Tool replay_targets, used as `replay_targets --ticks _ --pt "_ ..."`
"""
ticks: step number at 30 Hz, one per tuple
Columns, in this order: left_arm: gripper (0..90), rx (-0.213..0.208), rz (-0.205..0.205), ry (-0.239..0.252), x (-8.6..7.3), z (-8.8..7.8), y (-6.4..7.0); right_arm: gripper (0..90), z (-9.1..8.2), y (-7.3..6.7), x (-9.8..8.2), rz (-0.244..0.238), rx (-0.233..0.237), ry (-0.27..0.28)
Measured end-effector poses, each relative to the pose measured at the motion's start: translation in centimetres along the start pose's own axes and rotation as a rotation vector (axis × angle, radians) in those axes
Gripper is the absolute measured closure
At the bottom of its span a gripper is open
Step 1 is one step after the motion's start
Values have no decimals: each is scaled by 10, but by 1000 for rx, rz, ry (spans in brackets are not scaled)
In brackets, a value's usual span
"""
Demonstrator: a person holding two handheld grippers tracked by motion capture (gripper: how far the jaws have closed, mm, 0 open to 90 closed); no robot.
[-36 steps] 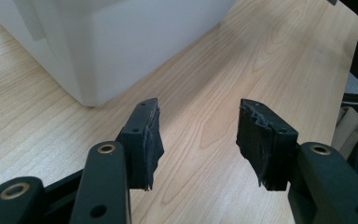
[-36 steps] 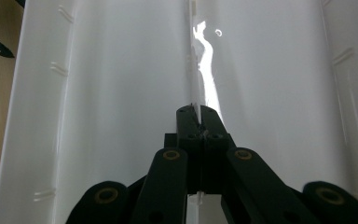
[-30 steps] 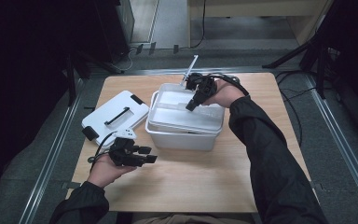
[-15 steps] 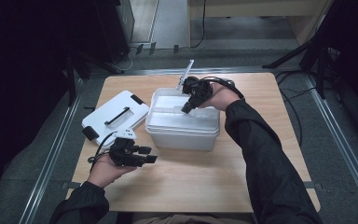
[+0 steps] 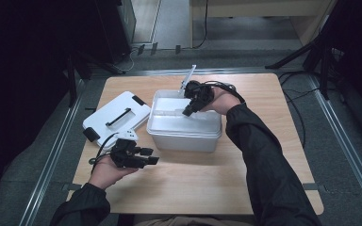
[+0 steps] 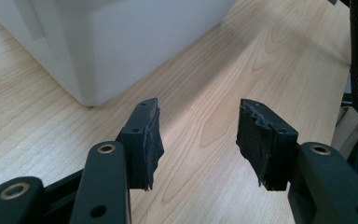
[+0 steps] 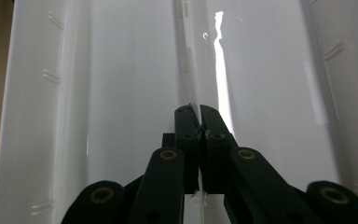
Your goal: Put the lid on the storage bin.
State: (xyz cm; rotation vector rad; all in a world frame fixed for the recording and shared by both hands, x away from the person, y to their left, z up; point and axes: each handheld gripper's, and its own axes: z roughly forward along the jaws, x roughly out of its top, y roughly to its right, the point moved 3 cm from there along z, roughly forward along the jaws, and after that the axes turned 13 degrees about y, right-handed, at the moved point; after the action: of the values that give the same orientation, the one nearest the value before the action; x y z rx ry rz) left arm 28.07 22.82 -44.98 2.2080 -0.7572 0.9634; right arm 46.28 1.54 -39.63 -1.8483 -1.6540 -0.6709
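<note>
A white plastic box (image 5: 184, 136) stands open at the middle of the wooden table (image 5: 193, 183). My right gripper (image 5: 187, 112) dips into it from the back and is shut on a thin, clear white divider strip (image 5: 188, 77), whose upper end sticks out behind the hand. In the right gripper view the jaws (image 7: 199, 109) pinch that strip (image 7: 189, 70) edge-on over the box's glossy white floor (image 7: 121, 93). My left gripper (image 5: 152, 156) rests low at the box's front left and is open with nothing between its pads (image 6: 198, 126). The box corner (image 6: 121, 42) lies just ahead of it.
The box's white lid (image 5: 118, 113), with a black handle, lies flat on the table left of the box. Bare wood stretches along the front and right of the table. Metal floor rails and dark stands surround the table.
My right gripper has shifted a little left and lower into the box with the strip still held. The left hand has stayed put.
</note>
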Motion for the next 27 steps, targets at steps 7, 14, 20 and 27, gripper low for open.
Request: replay_targets --ticks 7,14,20,27 --pt "486 1 2 -1 1 0 0 854 0 0 -2 20 1 12" --pt "486 4 -3 1 2 -1 -2 742 -8 -1 -1 50 17 35" --pt "486 21 -11 9 3 -5 -8 668 -25 0 -6 112 -13 72" --pt "486 38 -29 14 4 -8 -18 637 -48 -1 -24 145 -42 120"
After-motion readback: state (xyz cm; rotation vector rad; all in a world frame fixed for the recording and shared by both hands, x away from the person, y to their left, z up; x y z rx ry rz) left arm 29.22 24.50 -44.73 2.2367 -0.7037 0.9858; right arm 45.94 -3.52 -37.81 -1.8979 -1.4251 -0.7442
